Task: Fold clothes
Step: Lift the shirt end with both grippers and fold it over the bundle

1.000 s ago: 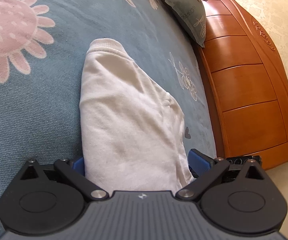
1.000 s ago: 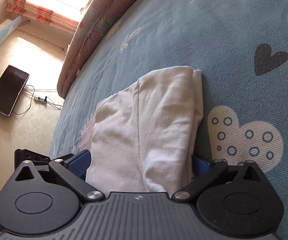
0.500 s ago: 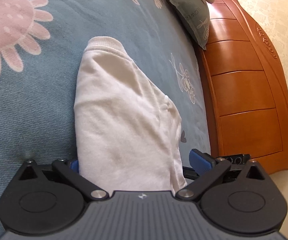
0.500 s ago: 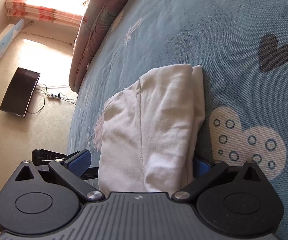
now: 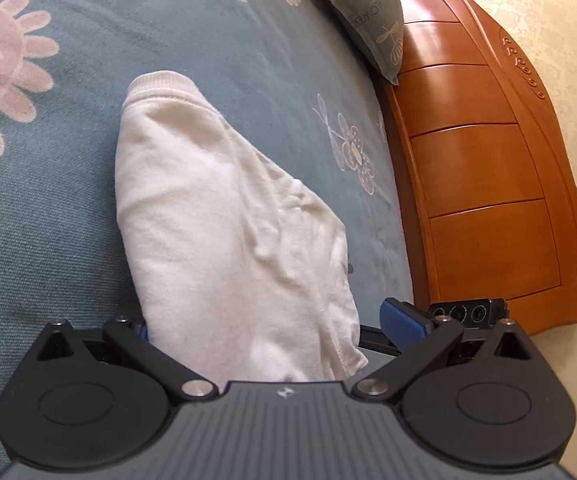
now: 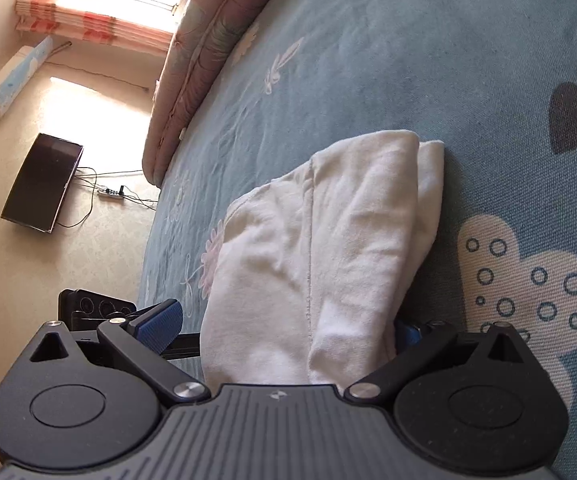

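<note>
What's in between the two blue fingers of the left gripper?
The folded white garment fills the gap between the left gripper fingers, lying on the blue bedspread. The left wrist view shows it.

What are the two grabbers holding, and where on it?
Nothing is pinched. The white garment lies between the open fingers of the left gripper and right gripper; neither has closed on it.

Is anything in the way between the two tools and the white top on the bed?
Nothing visible is. The folded white top already lies between the open fingers of the left tool and of the right tool, on the blue bedspread, with no other thing between.
</note>
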The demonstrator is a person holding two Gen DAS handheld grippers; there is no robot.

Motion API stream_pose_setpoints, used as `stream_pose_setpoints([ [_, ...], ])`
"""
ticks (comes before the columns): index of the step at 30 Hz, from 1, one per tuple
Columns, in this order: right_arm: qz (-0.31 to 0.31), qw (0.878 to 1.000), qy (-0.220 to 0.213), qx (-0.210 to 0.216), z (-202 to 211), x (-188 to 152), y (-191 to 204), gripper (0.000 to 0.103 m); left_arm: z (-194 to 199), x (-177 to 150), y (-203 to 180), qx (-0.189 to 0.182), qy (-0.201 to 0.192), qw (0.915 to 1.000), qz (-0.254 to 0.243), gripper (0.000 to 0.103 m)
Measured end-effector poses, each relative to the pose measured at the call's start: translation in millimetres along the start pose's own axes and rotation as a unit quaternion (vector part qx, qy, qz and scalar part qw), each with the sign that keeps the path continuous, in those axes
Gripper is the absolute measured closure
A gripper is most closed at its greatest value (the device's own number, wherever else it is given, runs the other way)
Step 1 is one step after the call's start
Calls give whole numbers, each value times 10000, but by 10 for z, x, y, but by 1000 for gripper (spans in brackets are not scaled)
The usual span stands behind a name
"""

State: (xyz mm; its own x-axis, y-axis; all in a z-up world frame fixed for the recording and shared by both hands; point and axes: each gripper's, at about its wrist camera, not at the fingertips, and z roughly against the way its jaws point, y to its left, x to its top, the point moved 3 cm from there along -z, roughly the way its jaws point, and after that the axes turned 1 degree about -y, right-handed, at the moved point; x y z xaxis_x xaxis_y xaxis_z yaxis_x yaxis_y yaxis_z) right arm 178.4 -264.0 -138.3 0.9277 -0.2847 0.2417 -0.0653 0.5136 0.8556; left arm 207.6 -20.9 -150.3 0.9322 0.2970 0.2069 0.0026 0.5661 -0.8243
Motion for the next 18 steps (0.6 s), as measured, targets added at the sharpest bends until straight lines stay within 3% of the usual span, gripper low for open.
stream_pose_setpoints([
  [18,683,9973,-226,-115,244,-20,344,0,57,-27,-303,-419,-73,9988,-246,2],
])
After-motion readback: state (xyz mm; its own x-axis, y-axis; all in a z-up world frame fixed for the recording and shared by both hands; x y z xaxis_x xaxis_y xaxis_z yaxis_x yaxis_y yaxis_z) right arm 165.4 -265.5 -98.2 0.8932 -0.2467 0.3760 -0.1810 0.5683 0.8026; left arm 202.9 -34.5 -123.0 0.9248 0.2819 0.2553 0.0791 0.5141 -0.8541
